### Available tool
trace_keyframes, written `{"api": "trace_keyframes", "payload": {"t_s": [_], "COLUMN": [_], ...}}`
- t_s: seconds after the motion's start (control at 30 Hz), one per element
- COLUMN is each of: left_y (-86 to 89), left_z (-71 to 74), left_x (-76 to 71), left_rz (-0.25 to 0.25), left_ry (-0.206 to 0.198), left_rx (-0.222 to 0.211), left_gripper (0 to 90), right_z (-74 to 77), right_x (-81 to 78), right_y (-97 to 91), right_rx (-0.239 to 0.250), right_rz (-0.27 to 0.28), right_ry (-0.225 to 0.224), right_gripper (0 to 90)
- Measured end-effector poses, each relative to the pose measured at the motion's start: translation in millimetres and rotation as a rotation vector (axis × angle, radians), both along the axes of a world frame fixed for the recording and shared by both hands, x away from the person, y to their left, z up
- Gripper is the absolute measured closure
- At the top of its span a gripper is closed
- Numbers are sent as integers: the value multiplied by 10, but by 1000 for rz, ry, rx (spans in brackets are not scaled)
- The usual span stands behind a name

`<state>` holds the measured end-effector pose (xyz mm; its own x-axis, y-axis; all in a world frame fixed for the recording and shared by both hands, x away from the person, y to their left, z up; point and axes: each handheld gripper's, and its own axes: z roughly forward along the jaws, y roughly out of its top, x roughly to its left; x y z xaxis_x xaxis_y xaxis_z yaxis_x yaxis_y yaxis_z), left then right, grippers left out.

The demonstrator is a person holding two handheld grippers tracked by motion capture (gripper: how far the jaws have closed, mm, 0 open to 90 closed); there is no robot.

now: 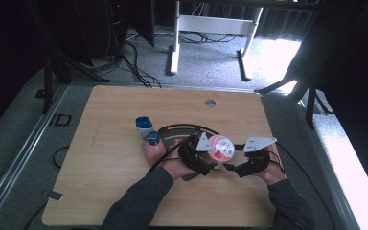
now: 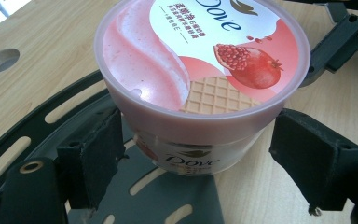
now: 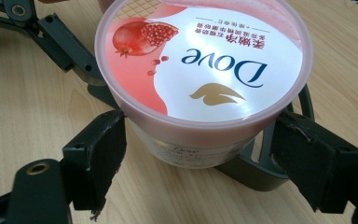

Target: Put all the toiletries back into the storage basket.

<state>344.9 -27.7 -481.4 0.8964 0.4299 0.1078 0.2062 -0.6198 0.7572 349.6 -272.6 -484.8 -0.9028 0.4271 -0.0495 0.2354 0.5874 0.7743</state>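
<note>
High view overhead; both gripper views close, opposed, sharing tub (image 2: 200,70).

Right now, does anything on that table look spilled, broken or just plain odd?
Nothing looks spilled or broken. The pink Dove tub stands upright with its lid on, between the jaws of both the left gripper and the right gripper. One oddity: the foam on the right gripper's pads looks frayed at the edges.

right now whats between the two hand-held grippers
The pink Dove tub stands between the left hand-held gripper and the right hand-held gripper, seen in the high view.
</note>
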Motion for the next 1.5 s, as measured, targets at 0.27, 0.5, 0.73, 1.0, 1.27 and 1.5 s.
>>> {"api": "trace_keyframes", "payload": {"t_s": [0.27, 0.5, 0.73, 1.0, 1.27, 1.5], "left_y": [-13, -34, -66, -86, -90, -116], "left_z": [-45, -65, -75, -97, -117, -195], "left_x": [70, 137, 205, 294, 369, 431], "left_rz": [16, 33, 47, 69, 85, 106], "left_ry": [1, 6, -1, 10, 19, 45], "left_rx": [-10, -23, -3, -19, -35, -22], "left_gripper": [177, 177, 177, 177, 177, 178], "right_z": [-8, -3, -28, -43, -41, -108], "right_x": [79, 147, 231, 321, 393, 458], "right_y": [11, 7, 14, 5, 13, 43], "right_rx": [-22, -30, -37, -28, -30, -46], "right_rz": [-8, -17, -31, -55, -69, -85], "right_ry": [-1, 2, 14, 21, 25, 42], "right_gripper": [183, 183, 183, 184, 184, 184]}}
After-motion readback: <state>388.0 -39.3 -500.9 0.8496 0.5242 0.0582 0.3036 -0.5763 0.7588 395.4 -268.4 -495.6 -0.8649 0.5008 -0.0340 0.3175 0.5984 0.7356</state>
